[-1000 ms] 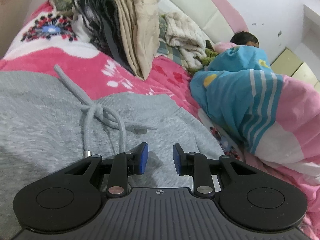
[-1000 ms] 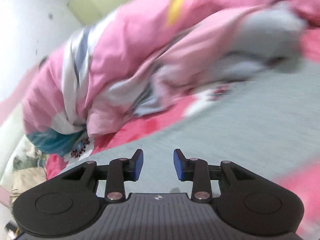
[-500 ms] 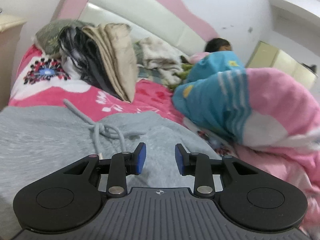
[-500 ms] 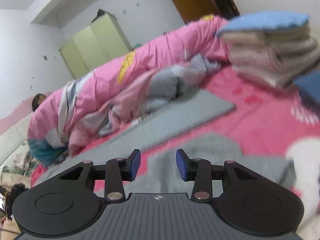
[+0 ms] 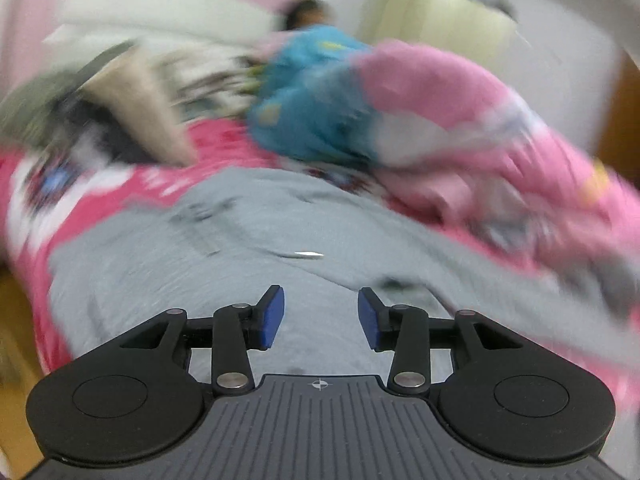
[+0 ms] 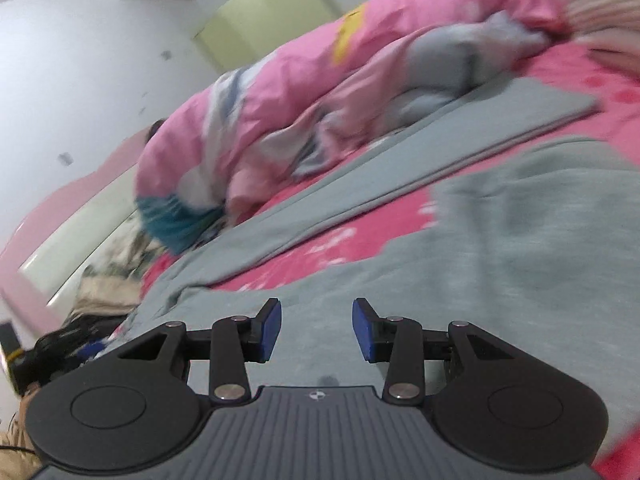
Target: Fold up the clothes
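A grey sweatshirt (image 5: 240,248) lies spread flat on the pink floral bedsheet (image 5: 100,184). My left gripper (image 5: 321,316) hovers over its middle, open, with nothing between the blue pads. In the right wrist view the same grey sweatshirt (image 6: 500,264) fills the foreground, and one long sleeve (image 6: 440,152) stretches away toward the upper right. My right gripper (image 6: 316,328) is open above the grey cloth and holds nothing. The left wrist view is heavily blurred.
A pink and blue quilt (image 5: 460,120) is bunched along the far side of the bed, with a person (image 5: 308,12) lying under it. Piled clothes (image 5: 132,92) sit by the headboard (image 6: 76,232). A pale green wardrobe (image 6: 272,12) stands by the wall.
Both grippers have swung quickly. The left view has risen and turned right, showing more of the sweatshirt body. The right view has tilted; the stack of folded clothes has left its frame.
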The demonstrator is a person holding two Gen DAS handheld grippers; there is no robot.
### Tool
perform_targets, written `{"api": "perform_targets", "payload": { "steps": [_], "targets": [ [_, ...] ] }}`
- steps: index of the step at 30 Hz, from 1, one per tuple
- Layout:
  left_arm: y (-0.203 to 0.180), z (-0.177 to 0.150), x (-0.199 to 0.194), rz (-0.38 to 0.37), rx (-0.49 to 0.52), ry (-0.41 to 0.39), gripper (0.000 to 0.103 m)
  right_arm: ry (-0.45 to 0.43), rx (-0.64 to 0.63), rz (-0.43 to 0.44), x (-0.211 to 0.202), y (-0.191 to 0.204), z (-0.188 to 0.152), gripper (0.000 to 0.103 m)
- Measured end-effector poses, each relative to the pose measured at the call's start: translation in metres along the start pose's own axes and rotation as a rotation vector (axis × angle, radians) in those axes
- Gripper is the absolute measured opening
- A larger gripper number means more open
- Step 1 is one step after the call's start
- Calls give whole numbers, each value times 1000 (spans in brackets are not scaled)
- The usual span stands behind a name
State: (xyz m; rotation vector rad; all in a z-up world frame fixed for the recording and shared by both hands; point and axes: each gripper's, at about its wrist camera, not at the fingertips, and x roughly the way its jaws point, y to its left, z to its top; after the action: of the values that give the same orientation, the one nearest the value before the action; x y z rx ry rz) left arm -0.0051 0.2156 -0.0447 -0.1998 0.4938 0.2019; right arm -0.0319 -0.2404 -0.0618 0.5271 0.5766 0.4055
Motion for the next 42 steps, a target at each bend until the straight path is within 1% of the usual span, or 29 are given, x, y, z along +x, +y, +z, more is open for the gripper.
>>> {"api": "perform_targets", "payload": {
  "steps": [1, 2, 4, 5, 8, 10, 12, 14, 15, 17, 18, 19, 20, 21, 23, 24, 27, 28, 29, 30, 32, 33, 35, 38, 40, 41, 42],
  "targets": [
    [-14, 1, 3, -10, 87, 15, 46, 10, -10, 20, 8, 4, 2, 42],
    [-18, -1, 5, -11, 102, 26, 48, 18, -19, 37, 17, 7, 4, 42],
    [-18, -7, 8, -6, 81, 47, 59, 28, -37, 59, 33, 11, 11, 42],
    [-18, -10, 9, -3, 71, 57, 60, 33, -46, 71, 41, 13, 15, 42],
    [-19, -19, 14, 4, 40, 88, 61, 57, -95, 117, 72, 22, 35, 42],
    [-20, -26, 17, 9, 19, 109, 61, 83, -129, 120, 92, 28, 47, 42],
    [-20, -32, 20, 14, -2, 129, 61, 109, -151, 146, 113, 28, 53, 42],
    [-2, -38, 10, 48, -75, 119, 61, 125, -151, 176, 127, 23, 52, 42],
    [9, -41, 4, 67, -116, 111, 61, 138, -131, 193, 130, 17, 48, 42],
    [30, -47, -9, 105, -197, 96, 63, 192, -73, 224, 132, 5, 38, 43],
    [41, -50, -15, 125, -238, 88, 67, 214, -60, 250, 130, 2, 35, 43],
    [52, -54, -21, 138, -290, 72, 69, 222, -58, 273, 125, 1, 30, 43],
    [66, -59, -26, 144, -355, 60, 69, 227, -64, 298, 119, 3, 25, 43],
    [78, -62, -27, 142, -421, 68, 69, 233, -69, 325, 114, 5, 20, 43],
    [98, -69, -26, 120, -544, 89, 69, 255, -61, 384, 105, 13, 7, 45],
    [105, -72, -26, 97, -593, 83, 69, 266, -51, 404, 100, 15, -1, 45],
    [120, -75, -25, 62, -680, 55, 69, 294, 1, 419, 81, 18, -31, 45],
    [125, -77, -25, 58, -710, 47, 69, 288, 8, 419, 71, 19, -41, 45],
    [131, -79, -26, 61, -745, 41, 69, 266, 3, 411, 55, 20, -48, 45],
    [136, -82, -26, 63, -780, 38, 69, 261, 10, 404, 42, 19, -52, 45],
    [148, -89, -27, 67, -851, 34, 69, 268, 44, 387, 17, 14, -58, 46],
    [151, -92, -28, 70, -871, 36, 69, 271, 66, 372, 6, 10, -60, 46],
    [155, -98, -30, 57, -883, 25, 68, 268, 107, 323, -14, 0, -64, 46],
    [154, -100, -29, 7, -894, -2, 67, 249, 205, 259, -35, -21, -68, 46],
    [153, -99, -27, -26, -899, -16, 61, 227, 292, 222, -46, -37, -72, 46],
    [152, -99, -26, -42, -902, -22, 56, 212, 341, 209, -51, -45, -73, 46],
    [151, -98, -27, -58, -900, -31, 49, 195, 383, 204, -54, -51, -73, 46]
  ]
}}
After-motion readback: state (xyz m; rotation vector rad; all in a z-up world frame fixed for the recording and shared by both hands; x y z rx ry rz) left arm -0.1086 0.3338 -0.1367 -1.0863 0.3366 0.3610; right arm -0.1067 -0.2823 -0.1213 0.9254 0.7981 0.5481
